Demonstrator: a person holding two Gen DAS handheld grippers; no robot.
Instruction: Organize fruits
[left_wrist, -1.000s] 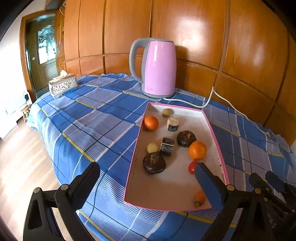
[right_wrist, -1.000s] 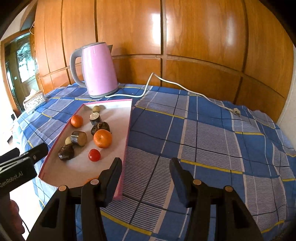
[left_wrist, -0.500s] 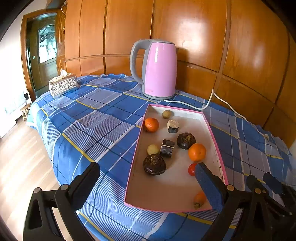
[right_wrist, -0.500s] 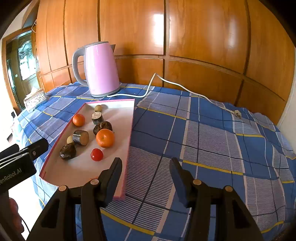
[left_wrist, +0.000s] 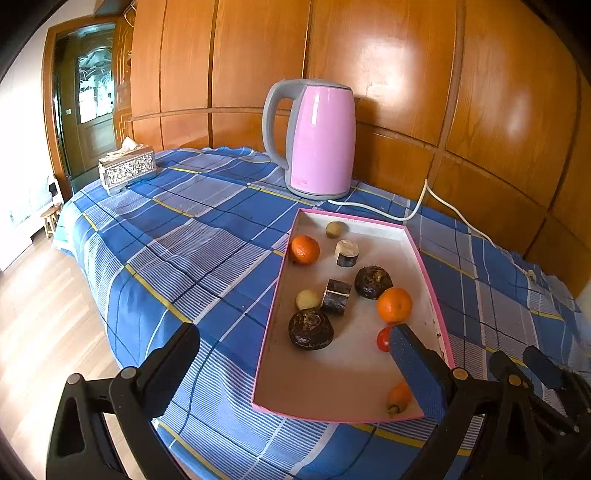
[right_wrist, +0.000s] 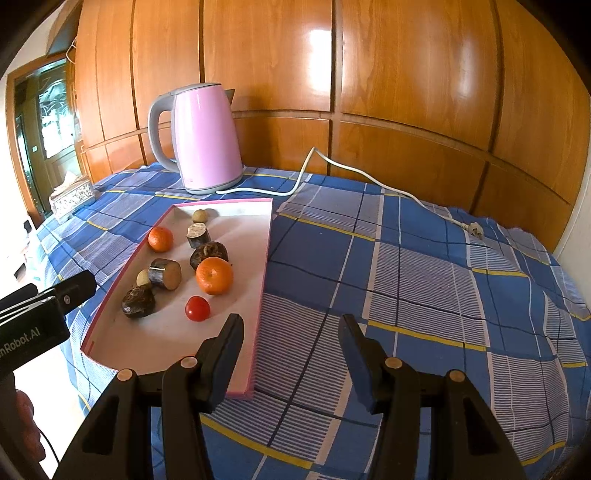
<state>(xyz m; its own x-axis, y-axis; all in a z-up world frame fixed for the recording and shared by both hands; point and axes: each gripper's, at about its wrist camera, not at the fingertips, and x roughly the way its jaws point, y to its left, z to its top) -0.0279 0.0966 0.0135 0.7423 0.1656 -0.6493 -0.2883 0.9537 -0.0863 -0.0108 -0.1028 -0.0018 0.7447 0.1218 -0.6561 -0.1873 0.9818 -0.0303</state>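
Observation:
A pink-rimmed tray (left_wrist: 274, 295) lies on the blue checked cloth. It holds two oranges (left_wrist: 305, 250) (left_wrist: 394, 305), a red tomato (right_wrist: 197, 308), a small orange fruit (left_wrist: 399, 396), two dark round chestnut-like fruits (left_wrist: 311, 328), two cut cane pieces (left_wrist: 347, 253) and two pale small fruits (left_wrist: 336, 229). My left gripper (left_wrist: 295, 354) hangs open over the tray's near end, nothing between its fingers. Just right of the tray's near corner my right gripper (right_wrist: 291, 343) is open over the cloth, also holding nothing.
A pink electric kettle (left_wrist: 317, 140) stands behind the tray. Its white cord (right_wrist: 369, 177) trails right to a loose plug (right_wrist: 474, 230). A patterned tissue box (left_wrist: 127, 168) sits at the far left. Wooden wall panels close off the back. The floor drops away on the left.

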